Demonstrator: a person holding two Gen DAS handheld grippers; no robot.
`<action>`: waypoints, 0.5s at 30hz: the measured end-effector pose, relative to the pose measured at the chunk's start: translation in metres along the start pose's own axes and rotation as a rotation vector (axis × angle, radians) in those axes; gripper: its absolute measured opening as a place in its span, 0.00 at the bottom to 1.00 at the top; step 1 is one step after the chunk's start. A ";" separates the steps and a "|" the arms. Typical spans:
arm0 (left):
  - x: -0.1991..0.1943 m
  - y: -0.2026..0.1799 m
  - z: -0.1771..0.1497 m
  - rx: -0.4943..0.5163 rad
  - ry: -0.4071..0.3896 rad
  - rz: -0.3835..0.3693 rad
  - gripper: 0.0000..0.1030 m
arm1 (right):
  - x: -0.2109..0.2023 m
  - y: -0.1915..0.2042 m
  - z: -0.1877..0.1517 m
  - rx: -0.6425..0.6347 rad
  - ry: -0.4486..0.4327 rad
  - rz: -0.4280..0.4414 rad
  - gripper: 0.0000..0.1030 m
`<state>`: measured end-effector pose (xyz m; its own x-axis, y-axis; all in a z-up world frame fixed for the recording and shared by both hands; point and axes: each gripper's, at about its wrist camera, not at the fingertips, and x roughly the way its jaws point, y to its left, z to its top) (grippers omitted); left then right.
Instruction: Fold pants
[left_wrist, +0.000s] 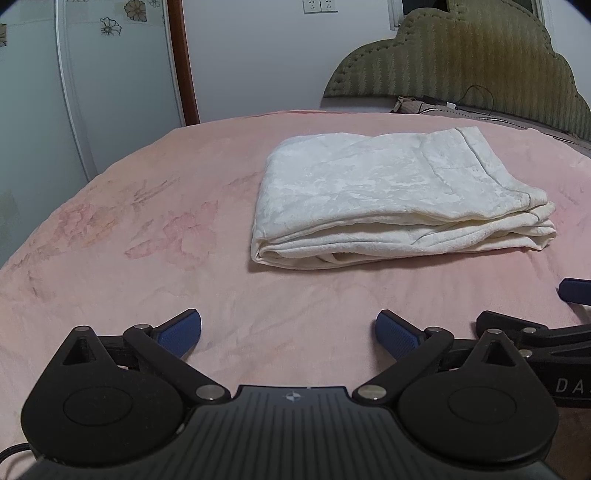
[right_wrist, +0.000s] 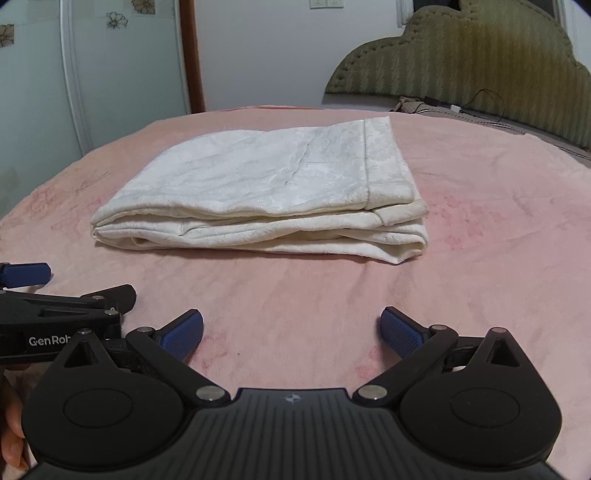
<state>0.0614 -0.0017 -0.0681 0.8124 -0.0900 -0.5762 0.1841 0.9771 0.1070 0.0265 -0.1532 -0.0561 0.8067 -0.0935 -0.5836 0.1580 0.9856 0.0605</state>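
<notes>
Pants (left_wrist: 388, 192): cream embossed cloth; bedspread (left_wrist: 147, 229): soft, matt pink fleece

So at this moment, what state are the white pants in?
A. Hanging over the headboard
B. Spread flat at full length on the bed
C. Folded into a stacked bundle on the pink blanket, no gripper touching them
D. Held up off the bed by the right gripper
C: the white pants lie in stacked layers on the pink blanket, while the left gripper and right gripper sit open and short of them.
</notes>
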 end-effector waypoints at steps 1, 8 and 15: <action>0.000 0.000 0.000 -0.003 0.000 -0.002 1.00 | -0.001 -0.002 -0.001 0.009 0.000 -0.010 1.00; 0.002 0.010 -0.001 -0.052 0.018 -0.035 1.00 | 0.000 0.001 -0.002 -0.014 0.019 -0.040 1.00; 0.001 0.012 -0.002 -0.067 0.023 -0.047 1.00 | 0.000 -0.002 -0.002 0.000 0.018 -0.027 1.00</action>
<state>0.0635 0.0100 -0.0693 0.7905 -0.1325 -0.5979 0.1835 0.9827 0.0248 0.0254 -0.1551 -0.0578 0.7915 -0.1171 -0.5998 0.1796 0.9827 0.0451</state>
